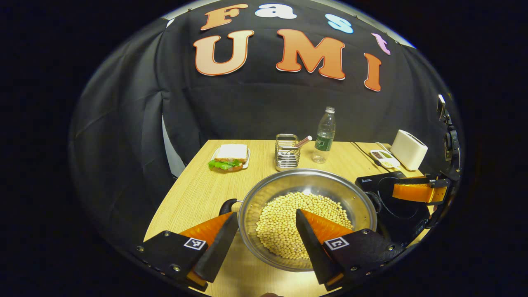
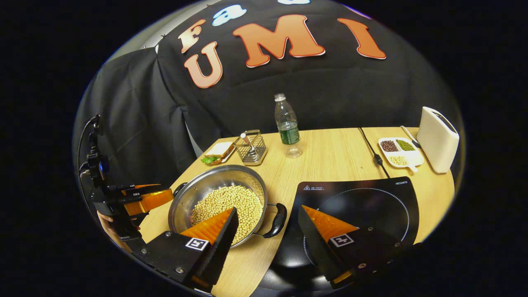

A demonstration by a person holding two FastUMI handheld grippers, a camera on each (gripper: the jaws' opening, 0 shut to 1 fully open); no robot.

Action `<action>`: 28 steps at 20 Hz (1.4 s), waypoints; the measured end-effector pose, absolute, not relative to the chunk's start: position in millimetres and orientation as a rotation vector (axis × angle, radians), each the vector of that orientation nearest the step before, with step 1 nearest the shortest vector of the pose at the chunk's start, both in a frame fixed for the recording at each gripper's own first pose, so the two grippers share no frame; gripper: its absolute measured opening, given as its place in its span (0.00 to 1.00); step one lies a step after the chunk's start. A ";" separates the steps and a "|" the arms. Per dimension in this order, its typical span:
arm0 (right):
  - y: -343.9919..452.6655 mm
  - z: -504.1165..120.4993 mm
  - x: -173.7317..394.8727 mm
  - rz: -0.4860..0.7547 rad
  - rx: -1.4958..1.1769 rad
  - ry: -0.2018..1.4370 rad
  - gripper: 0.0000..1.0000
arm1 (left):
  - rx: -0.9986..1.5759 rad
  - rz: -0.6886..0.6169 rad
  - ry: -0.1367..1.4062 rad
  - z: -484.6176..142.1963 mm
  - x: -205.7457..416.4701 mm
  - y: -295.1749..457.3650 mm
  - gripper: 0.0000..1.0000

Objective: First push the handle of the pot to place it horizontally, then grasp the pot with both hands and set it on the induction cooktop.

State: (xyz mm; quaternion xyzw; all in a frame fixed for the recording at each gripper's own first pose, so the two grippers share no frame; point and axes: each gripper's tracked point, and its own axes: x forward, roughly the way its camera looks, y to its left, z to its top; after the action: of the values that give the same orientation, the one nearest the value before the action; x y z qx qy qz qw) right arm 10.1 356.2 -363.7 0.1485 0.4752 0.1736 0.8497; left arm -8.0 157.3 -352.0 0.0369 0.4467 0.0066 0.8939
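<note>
both grippers (image 1: 267,237) (image 2: 268,229) wide open, seemingly untouching, pot (image 2: 218,202) beside cooktop (image 2: 371,206)

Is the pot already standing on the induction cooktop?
No. In the right gripper view the pot of beans rests on the wooden table, to the left of the black induction cooktop, whose surface is bare.

Your booth is walled with black cloth (image 2: 330,90), creased, hanging in folds at the left. A pale gap (image 1: 171,152) shows between two cloth panels behind the table's far left corner. You've got a light wood-grain table (image 2: 330,156) running up to that cloth. Light falls from above and in front, giving a bright glare on the near table edge (image 1: 264,284). The floor can't be seen.
</note>
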 end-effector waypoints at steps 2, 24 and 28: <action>370.8 -377.3 13.2 0.370 0.308 1.035 0.91 | 0.098 0.023 0.945 -362.1 -5.6 168.8 0.88; 388.6 -457.4 16.9 0.279 0.137 1.242 0.65 | 0.116 0.113 1.071 -448.3 6.7 219.5 0.89; 392.6 -465.5 11.8 0.281 0.164 1.285 0.65 | 0.100 0.089 1.037 -451.8 15.9 213.1 0.82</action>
State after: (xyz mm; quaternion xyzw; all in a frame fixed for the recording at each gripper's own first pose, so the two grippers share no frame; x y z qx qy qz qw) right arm 11.8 392.6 -465.5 0.0762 0.5963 0.1303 0.7884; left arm 15.9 213.1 -451.8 0.0477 0.4953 0.0425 0.8664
